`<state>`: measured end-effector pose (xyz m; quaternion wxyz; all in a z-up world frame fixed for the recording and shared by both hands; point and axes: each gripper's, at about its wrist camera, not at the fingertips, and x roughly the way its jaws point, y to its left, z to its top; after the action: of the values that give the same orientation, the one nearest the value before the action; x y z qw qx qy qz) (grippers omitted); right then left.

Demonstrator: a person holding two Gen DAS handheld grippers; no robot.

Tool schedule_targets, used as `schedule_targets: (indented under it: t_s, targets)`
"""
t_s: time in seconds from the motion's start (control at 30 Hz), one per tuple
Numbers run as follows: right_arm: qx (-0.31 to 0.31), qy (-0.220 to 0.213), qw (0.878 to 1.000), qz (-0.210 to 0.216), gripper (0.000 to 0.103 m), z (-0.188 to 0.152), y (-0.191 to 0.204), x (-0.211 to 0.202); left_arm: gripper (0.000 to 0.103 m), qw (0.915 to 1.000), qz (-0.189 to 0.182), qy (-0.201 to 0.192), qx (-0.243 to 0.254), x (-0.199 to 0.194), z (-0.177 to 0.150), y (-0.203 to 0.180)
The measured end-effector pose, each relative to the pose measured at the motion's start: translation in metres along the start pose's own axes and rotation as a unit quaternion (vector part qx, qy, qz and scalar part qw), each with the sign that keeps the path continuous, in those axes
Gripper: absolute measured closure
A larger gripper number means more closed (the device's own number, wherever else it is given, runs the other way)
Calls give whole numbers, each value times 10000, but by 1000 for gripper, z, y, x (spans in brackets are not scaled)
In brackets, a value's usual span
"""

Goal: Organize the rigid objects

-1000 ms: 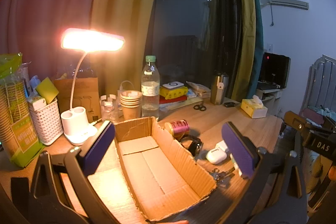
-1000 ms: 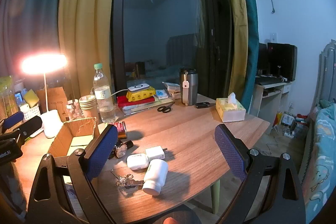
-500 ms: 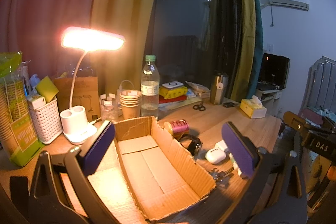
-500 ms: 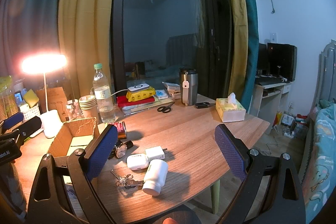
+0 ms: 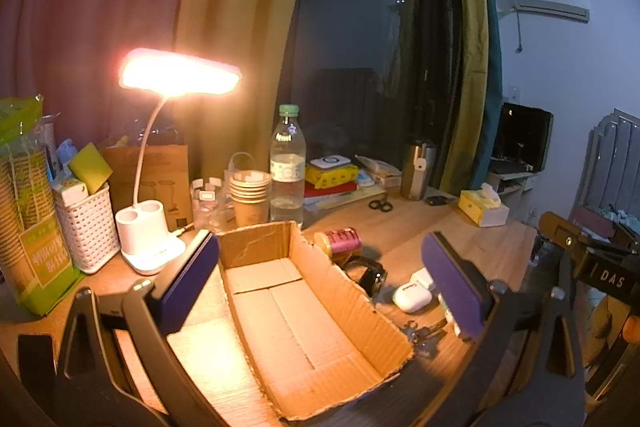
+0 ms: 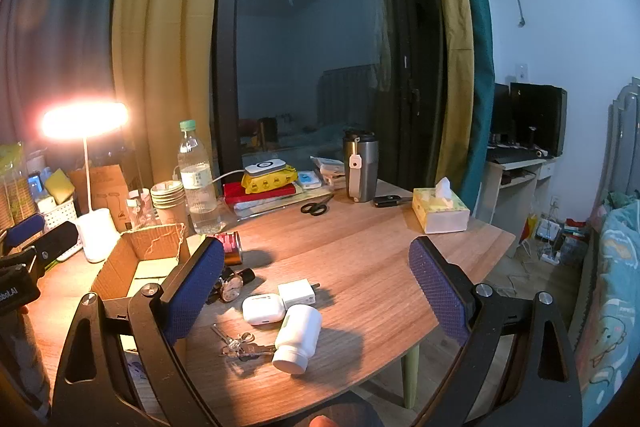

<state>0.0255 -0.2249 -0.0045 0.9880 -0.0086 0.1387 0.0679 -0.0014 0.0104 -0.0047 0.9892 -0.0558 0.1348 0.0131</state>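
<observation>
An open cardboard box (image 5: pixel 304 311) lies on the wooden table, nothing inside it; my left gripper (image 5: pixel 320 275) hovers open over it. Right of the box sit a pink-labelled can (image 5: pixel 340 239), a wristwatch (image 5: pixel 370 273), a white earbud case (image 5: pixel 412 297), and keys (image 5: pixel 424 331). In the right wrist view my right gripper (image 6: pixel 316 287) is open above a white pill bottle (image 6: pixel 298 335), the earbud case (image 6: pixel 262 308), a white charger plug (image 6: pixel 297 291), keys (image 6: pixel 240 345), the watch (image 6: pixel 230 285) and the can (image 6: pixel 229 245). The box (image 6: pixel 140 259) stands to their left.
A lit desk lamp (image 5: pixel 160 163), white basket (image 5: pixel 86 223), paper cups (image 5: pixel 250 195) and water bottle (image 5: pixel 287 167) line the back. Scissors (image 6: pixel 316 207), a steel tumbler (image 6: pixel 360 167), a tissue box (image 6: pixel 440 211) and stacked books (image 6: pixel 264 187) sit farther back. The table's right edge (image 6: pixel 472 291) drops off.
</observation>
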Motion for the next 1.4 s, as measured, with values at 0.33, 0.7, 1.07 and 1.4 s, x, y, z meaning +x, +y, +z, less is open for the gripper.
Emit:
schedule_targets:
  t_s: [0.33,0.7,1.07,1.4]
  targets:
    - [-22,15,10000,11,8,0,0,1,1,10000,3,-1,-5,1,0,2]
    - [-20,21,10000,15,8,0,0,1,1,10000,-13,-8,-2,1,1,0]
    - [-23,25,10000,14,8,0,0,1,1,10000,-18,-3,3,0,1,-1]
    - [-46,49,10000,13,8,-5,2,4,1,9999,51,99,8,4,-2,-1]
